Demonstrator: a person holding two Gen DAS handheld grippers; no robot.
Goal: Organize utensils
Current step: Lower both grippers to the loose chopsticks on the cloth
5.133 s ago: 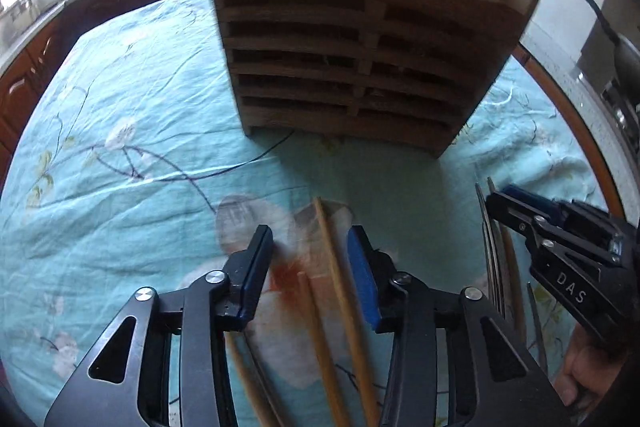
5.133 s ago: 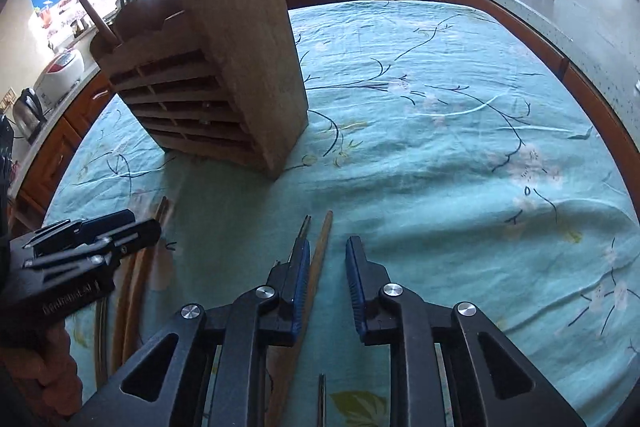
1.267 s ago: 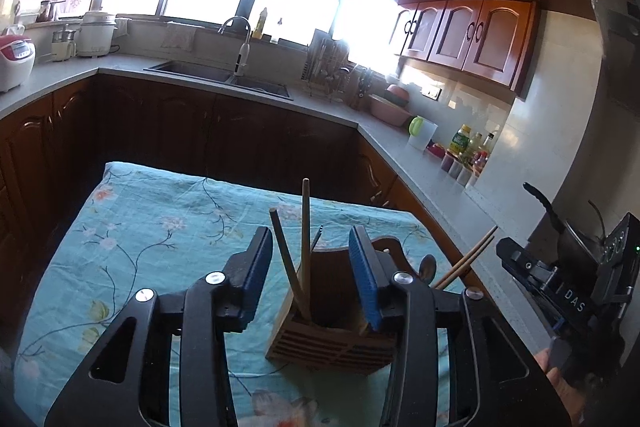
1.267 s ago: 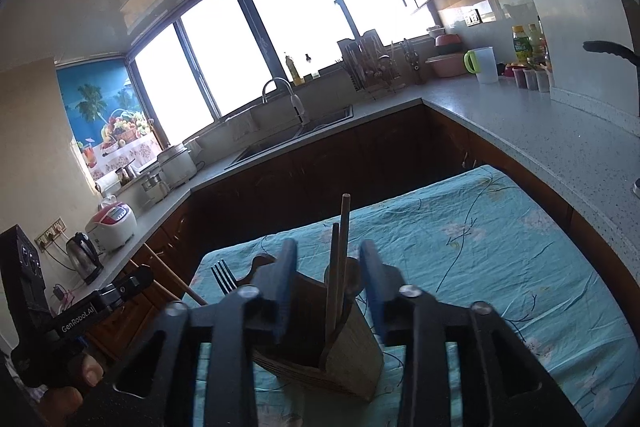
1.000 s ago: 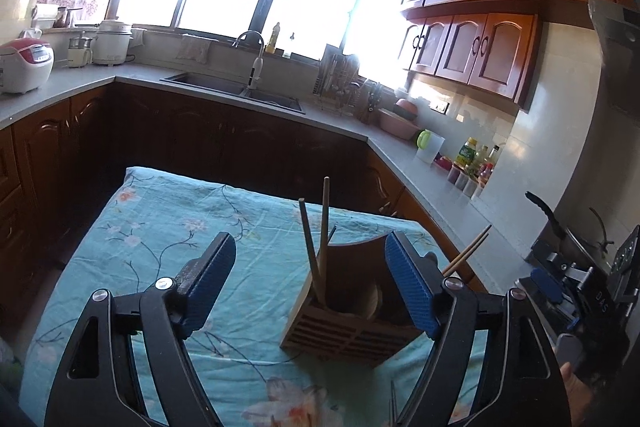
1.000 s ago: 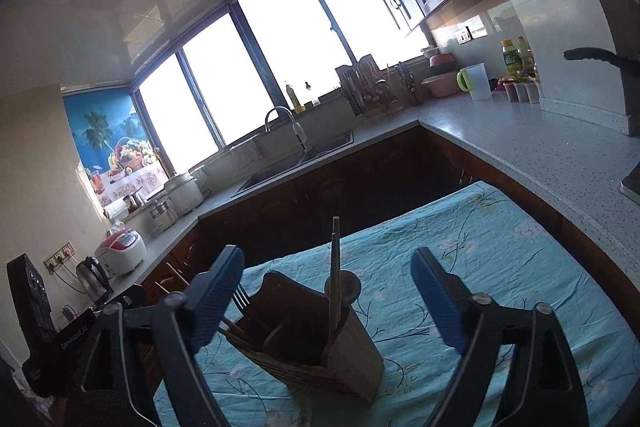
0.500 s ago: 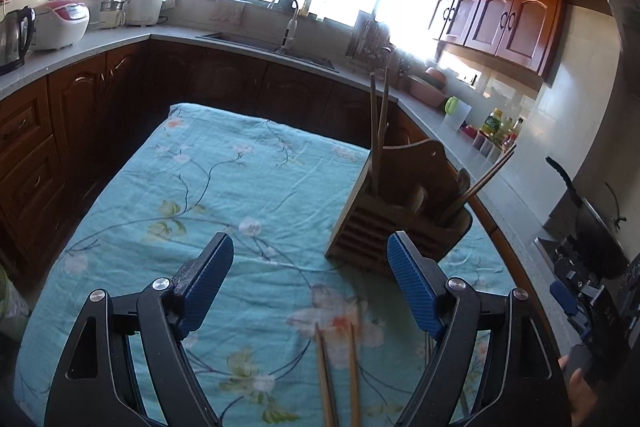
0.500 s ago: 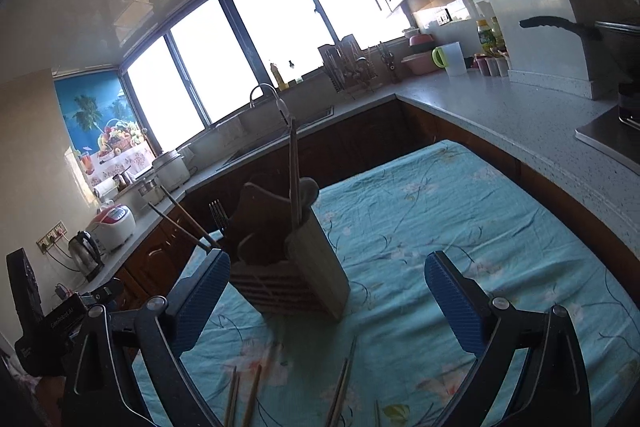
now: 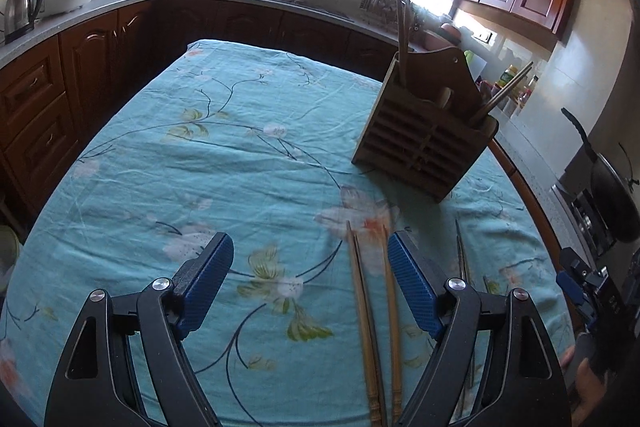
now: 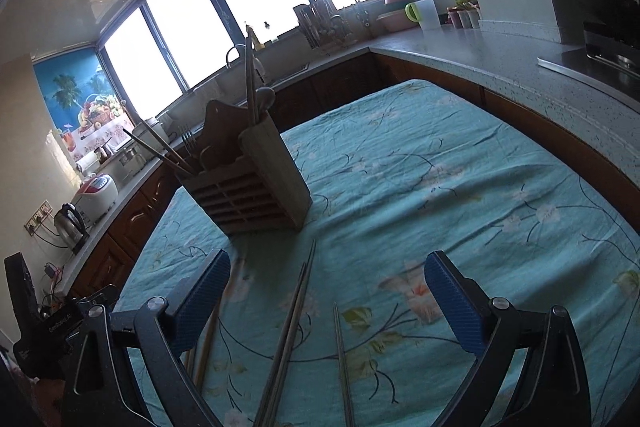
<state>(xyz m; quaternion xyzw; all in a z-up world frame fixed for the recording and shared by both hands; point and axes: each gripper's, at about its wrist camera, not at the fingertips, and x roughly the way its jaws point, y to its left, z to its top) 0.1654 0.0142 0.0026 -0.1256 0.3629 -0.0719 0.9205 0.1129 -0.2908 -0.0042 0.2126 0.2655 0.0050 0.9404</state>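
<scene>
1. Your left gripper (image 9: 310, 281) hung over the near part of the cloth (image 9: 208, 163), its blue pads spread wide and pinching nothing.
2. Between those pads, nearer the right one, three wooden chopsticks (image 9: 366, 311) lay flat on the cloth, side by side, their tips pointing away from you toward the holder (image 9: 424, 143).
3. Just right of the left gripper's right finger (image 9: 414, 287), thin metal chopsticks (image 9: 462, 255) lay on the cloth too, partly hidden behind it.
4. The holder stood upright on the far right part of the cloth, well apart from the loose sticks. Two sticks (image 9: 402, 23) rose from its left compartment, a leaning pair (image 9: 506, 91) poked out of its right one, and a spoon handle (image 9: 445, 97) showed between them.
5. Your right gripper (image 10: 328, 301) hovered over the near cloth as well, its pads spread wide with nothing held.
6. Between its pads two metal sticks (image 10: 294, 311) lay close together, with a single one (image 10: 342, 355) just to their right; the wooden ones (image 10: 206, 343) lay behind its left finger.
7. From that side, fork tines (image 10: 187, 138) showed in the holder.
8. Your hand (image 9: 586, 387) on the right gripper showed at the near right edge of the left view.
</scene>
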